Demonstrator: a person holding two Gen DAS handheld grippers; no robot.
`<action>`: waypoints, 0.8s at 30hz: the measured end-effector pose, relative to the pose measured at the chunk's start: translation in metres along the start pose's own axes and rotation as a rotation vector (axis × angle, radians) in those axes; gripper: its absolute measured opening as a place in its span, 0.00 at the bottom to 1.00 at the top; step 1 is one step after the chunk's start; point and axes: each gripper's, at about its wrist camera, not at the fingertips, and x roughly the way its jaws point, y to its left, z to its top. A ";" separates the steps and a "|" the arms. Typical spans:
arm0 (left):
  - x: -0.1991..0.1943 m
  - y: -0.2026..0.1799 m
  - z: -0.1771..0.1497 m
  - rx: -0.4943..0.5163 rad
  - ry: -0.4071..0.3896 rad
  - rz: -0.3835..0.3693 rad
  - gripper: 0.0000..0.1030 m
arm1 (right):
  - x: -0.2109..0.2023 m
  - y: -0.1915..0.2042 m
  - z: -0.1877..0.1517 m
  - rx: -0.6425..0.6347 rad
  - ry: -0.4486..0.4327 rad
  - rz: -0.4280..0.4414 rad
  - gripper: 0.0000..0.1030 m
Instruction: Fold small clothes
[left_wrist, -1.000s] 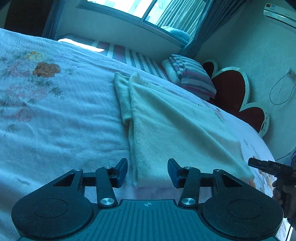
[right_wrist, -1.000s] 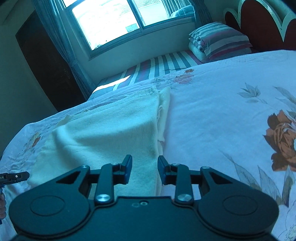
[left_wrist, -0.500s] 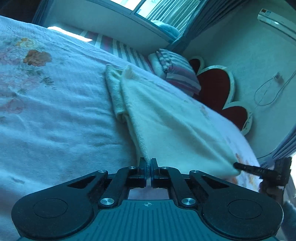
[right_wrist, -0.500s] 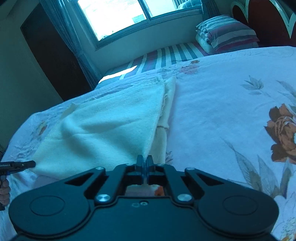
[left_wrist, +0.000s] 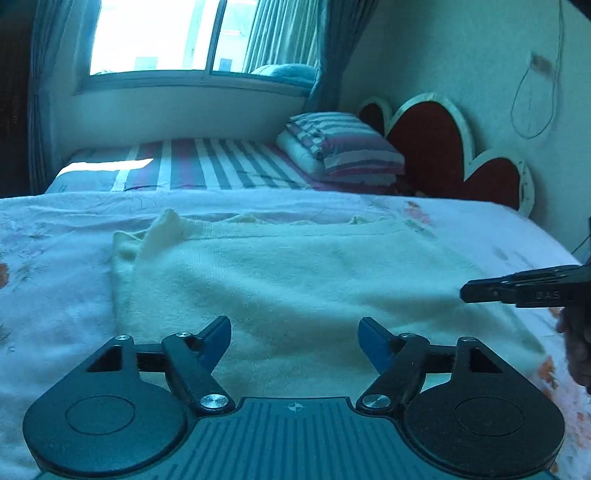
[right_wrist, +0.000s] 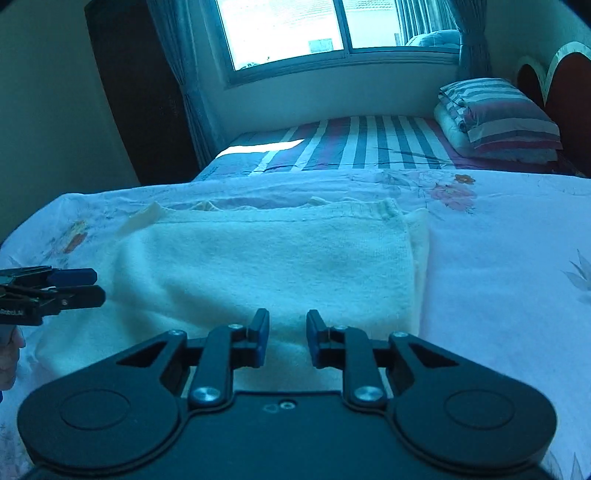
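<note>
A cream knitted garment (left_wrist: 295, 280) lies folded flat on the floral bedsheet (left_wrist: 55, 266); it also shows in the right wrist view (right_wrist: 273, 266). My left gripper (left_wrist: 294, 334) is wide open and empty over the garment's near left part. My right gripper (right_wrist: 283, 332) is open and empty over its near right edge. The right gripper's fingers (left_wrist: 517, 290) show at the right of the left wrist view. The left gripper's fingers (right_wrist: 55, 291) show at the left of the right wrist view.
A striped mattress (left_wrist: 207, 166) with a striped pillow stack (left_wrist: 343, 147) lies beyond the bed, under the window (right_wrist: 325, 29). A red heart-shaped headboard (left_wrist: 443, 147) stands at the right. A dark wardrobe (right_wrist: 140, 92) stands at the left.
Both grippers were shut on the garment's near edge half a second ago; both have opened and let go. The garment now lies folded over, its long side across the view.
</note>
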 end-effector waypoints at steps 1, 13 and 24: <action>0.011 0.005 -0.001 -0.011 0.026 0.022 0.71 | 0.005 -0.005 0.000 -0.003 0.012 -0.049 0.18; -0.051 -0.053 -0.019 -0.016 -0.029 -0.066 0.55 | -0.043 0.058 -0.034 0.033 -0.002 0.087 0.18; -0.084 -0.021 -0.077 -0.002 -0.021 0.104 0.55 | -0.060 0.048 -0.072 -0.035 0.071 -0.043 0.17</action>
